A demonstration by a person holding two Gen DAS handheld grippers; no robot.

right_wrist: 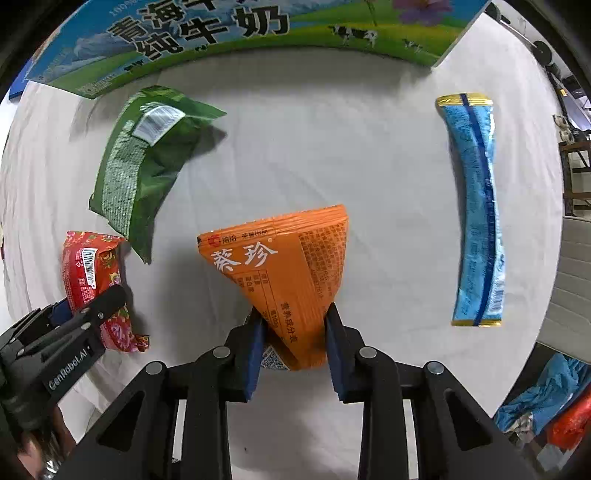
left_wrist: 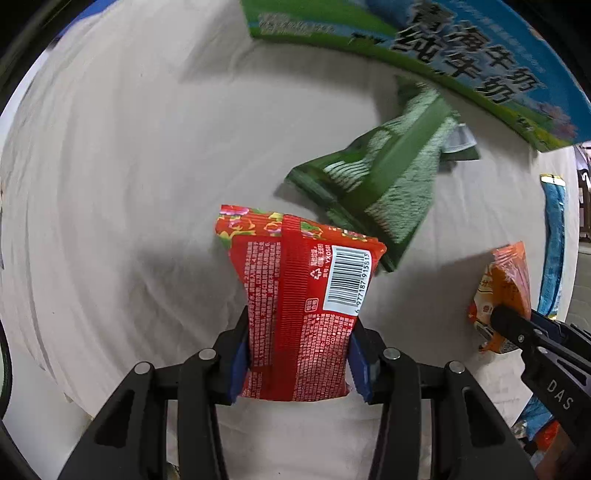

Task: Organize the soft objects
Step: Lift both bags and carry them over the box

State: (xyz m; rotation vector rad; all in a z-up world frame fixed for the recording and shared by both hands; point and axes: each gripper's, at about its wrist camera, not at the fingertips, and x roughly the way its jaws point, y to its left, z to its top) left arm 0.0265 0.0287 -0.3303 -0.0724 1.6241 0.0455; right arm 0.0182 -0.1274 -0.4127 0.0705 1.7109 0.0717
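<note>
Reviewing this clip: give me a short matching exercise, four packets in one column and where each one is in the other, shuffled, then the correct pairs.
Things:
1. red packet
2. orange packet
3. green packet
4. blue packet

Places:
A. lying free, far right on the white cloth
B. clamped in the left gripper
C. lying free beside the milk carton
D. clamped in the right gripper

Pairs: 1-B, 2-D, 3-C, 4-A
</note>
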